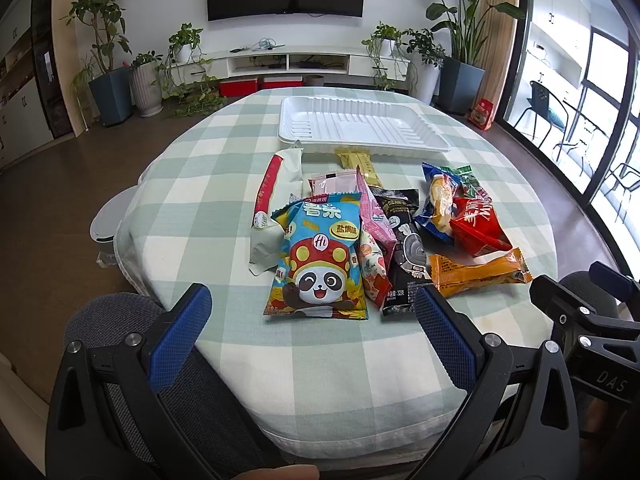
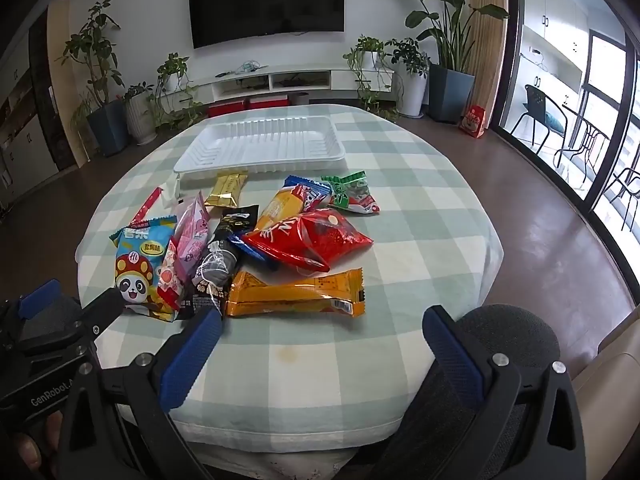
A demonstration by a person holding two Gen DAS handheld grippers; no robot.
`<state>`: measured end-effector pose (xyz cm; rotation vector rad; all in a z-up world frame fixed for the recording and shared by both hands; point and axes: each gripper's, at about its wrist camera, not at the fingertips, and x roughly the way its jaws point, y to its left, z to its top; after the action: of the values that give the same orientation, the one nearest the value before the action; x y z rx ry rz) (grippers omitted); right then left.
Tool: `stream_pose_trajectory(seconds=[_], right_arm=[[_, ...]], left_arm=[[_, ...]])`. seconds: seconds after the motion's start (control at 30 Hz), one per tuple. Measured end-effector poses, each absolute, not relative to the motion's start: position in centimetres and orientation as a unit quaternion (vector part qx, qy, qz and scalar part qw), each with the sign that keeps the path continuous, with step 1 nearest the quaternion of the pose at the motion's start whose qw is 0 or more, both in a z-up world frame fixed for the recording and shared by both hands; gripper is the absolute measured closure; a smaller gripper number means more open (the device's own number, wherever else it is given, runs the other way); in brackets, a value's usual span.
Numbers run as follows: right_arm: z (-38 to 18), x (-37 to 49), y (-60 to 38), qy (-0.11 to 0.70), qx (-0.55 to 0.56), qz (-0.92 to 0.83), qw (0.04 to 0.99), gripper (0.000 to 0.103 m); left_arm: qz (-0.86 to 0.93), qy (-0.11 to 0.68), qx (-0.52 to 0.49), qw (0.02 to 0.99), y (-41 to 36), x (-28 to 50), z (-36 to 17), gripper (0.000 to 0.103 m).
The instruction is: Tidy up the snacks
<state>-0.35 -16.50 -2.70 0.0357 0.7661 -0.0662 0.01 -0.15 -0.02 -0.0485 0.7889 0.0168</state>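
Both the left claw point(image 1: 316, 320) and right claw point(image 2: 322, 340) gape wide, empty, above the worktop point(image 1: 320, 380) near the snack packets point(image 1: 320, 252) and white tray point(image 1: 360, 124).

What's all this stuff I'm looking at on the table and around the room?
tray: one, white, empty, far side of table
snack packs: about eleven, mixed colours, heaped between tray and near edge
panda pack: one, light blue, nearest on the left
orange pack: one, nearest on the right
red pack: one, middle of heap
gold pack: one, against the tray
tablecloth: one, green-white check
TV: one, black, on far wall
plants: several, green, potted, both sides of the TV shelf
left tongs: black with blue pads, open, holding nothing
right tongs: same, open, holding nothing
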Motion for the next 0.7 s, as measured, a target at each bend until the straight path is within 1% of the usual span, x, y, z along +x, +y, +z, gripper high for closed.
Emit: stream_pose_trajectory(seconds=[0.1,0.7], right_arm=[[-2.70,-0.35,-16.52,0.374,0.018,-0.032,0.927,0.000],[-2.90,-0.35,-16.60,0.376,0.019,-0.031,0.926,0.000]], left_arm=[[0.008,0.384,-0.024,0.923,-0.25,0.11,-0.83,0.000],[0.008,0.383,-0.024,0.923,-0.24,0.05,-0.70,0.000]])
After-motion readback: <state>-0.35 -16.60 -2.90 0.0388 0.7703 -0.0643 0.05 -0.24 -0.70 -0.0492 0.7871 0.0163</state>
